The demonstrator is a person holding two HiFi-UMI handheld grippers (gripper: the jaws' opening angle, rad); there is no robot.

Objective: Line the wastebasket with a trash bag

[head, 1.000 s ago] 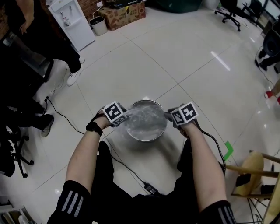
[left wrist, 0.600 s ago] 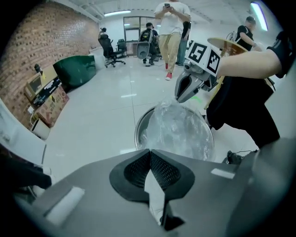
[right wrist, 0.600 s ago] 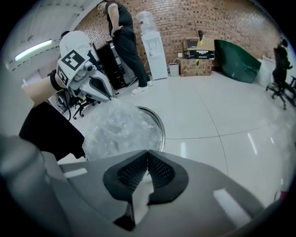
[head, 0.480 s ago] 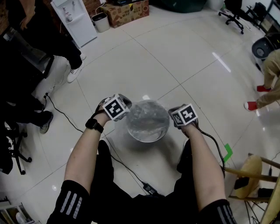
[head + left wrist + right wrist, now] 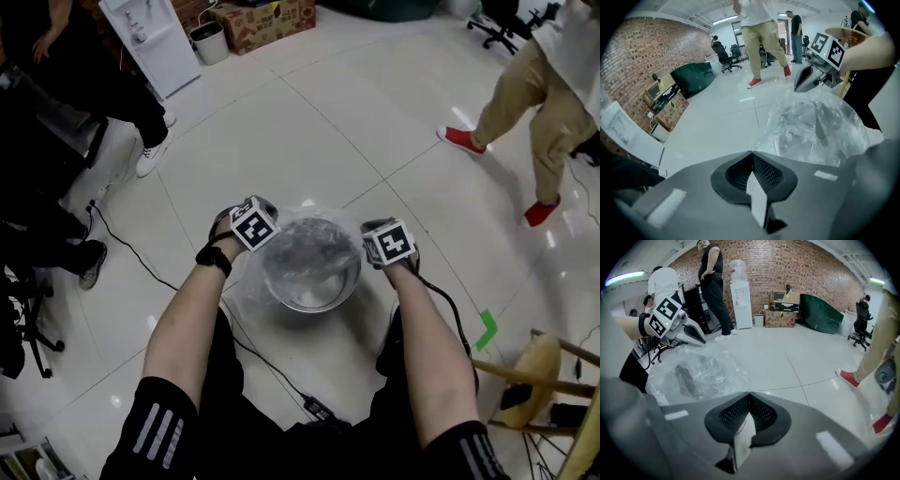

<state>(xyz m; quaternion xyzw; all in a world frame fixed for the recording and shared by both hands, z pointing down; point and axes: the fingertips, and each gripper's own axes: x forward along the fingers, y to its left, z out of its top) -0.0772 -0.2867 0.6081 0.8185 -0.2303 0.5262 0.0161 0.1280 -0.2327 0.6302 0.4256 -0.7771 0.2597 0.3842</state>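
Plastic bag (image 5: 309, 239), clear and crinkled, draped over a round metal basket (image 5: 314, 305) on white floor tiles (image 5: 375, 131), stretched across the open mouth and spilling past the rim on the left side down to the floor. Left gripper (image 5: 752, 153) just beside the basket's left rim, right gripper (image 5: 749, 393) just beside its right rim, basket squarely between the two. Both grippers clenched, jaws pressed flat together with no gap, each apparently pinching the bag's thin edge, film reaching right up to the tips. Bulk of the bag ahead and to the right of the left gripper, ahead and to the left of the right gripper, glinting under the room lights. Both grippers tilted steeply downward, bare forearms reaching in from the bottom of the head view. Beyond, a passer-by (image 5: 516, 89) in khaki trousers and red shoes; at upper left, a white water dispenser (image 5: 150, 42) near a cardboard box (image 5: 262, 19).
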